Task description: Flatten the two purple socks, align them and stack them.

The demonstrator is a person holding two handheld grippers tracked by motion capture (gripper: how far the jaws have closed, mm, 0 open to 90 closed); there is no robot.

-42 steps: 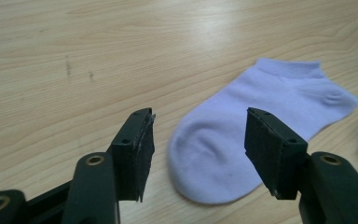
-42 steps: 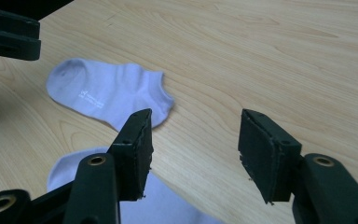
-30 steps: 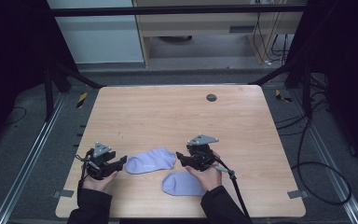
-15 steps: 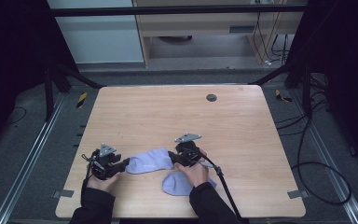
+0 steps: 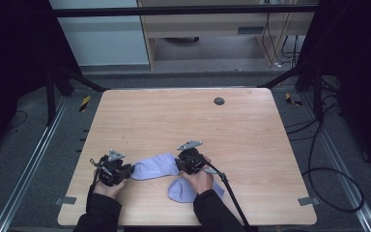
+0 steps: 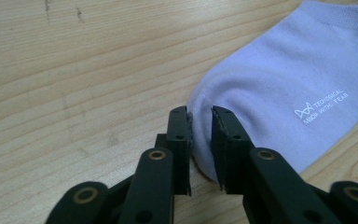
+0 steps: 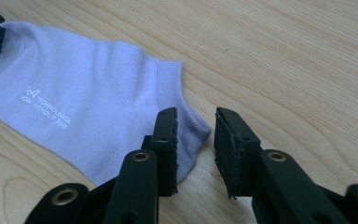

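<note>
A lavender sock (image 5: 154,166) with small white lettering lies flat near the table's front edge, between my two grippers. My left gripper (image 5: 125,170) is at its toe end. In the left gripper view the jaws (image 6: 200,112) stand narrowly apart, with the sock's (image 6: 279,79) rounded tip in the gap. My right gripper (image 5: 179,164) is at the cuff end. Its jaws (image 7: 196,114) are open around the cuff corner of the sock (image 7: 84,88). A second lavender sock (image 5: 186,189) lies partly under the right hand.
The wooden table (image 5: 174,121) has a small dark round mark (image 5: 219,101) near its far edge. The right gripper's cable (image 5: 232,193) trails off the front edge. Metal frame rails run along the floor on both sides.
My right gripper has moved left, from above the second sock to the cuff end of the first one. My left gripper has edged right onto the toe.
</note>
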